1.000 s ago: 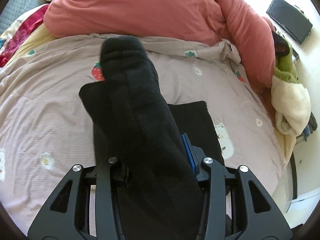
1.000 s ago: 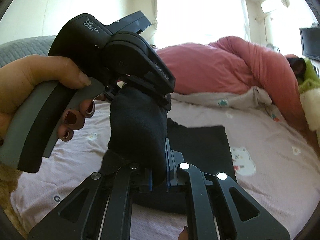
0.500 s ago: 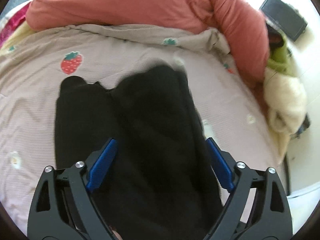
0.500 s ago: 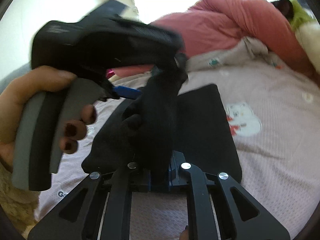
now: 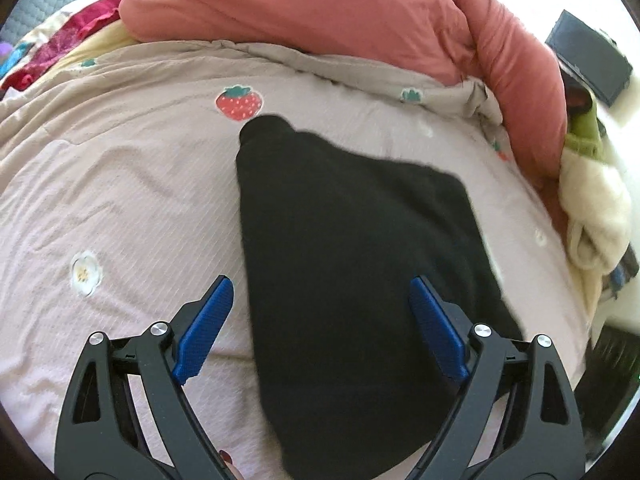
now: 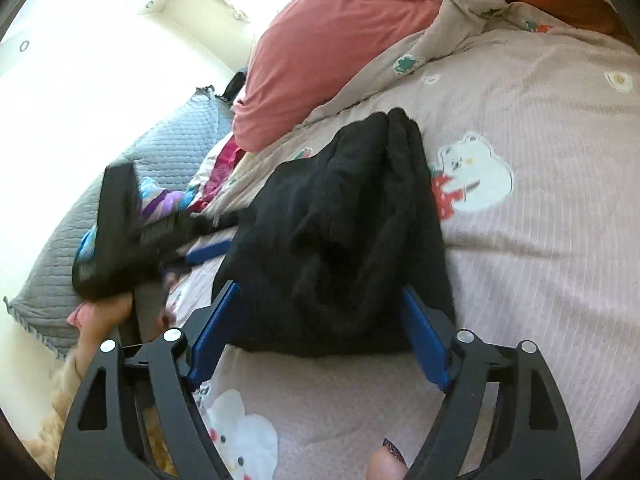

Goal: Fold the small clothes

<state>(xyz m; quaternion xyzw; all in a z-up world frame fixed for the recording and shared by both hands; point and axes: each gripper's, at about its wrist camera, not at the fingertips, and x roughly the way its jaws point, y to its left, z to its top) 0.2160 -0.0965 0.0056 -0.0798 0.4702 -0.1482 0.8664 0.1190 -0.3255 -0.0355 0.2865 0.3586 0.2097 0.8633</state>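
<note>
A black garment (image 5: 352,264) lies folded on the pink printed bedsheet (image 5: 120,200), flat in the left wrist view and bunched with creases in the right wrist view (image 6: 340,232). My left gripper (image 5: 320,312) is open, blue pads wide apart above the garment's near part, holding nothing. My right gripper (image 6: 316,328) is open, its pads either side of the garment's near edge. The left gripper (image 6: 192,240) also shows in the right wrist view, blurred, at the garment's left side.
A salmon-pink duvet (image 5: 320,12) is heaped along the far side of the bed. A grey quilted pillow (image 6: 120,184) and colourful clothes (image 5: 60,44) lie at the left. A cream and green plush (image 5: 592,200) sits at the right bed edge, and a dark screen (image 5: 588,56) beyond.
Both grippers have opened and let go of the black garment, which has dropped from held upright onto the sheet. The left gripper has drawn off to the left.
</note>
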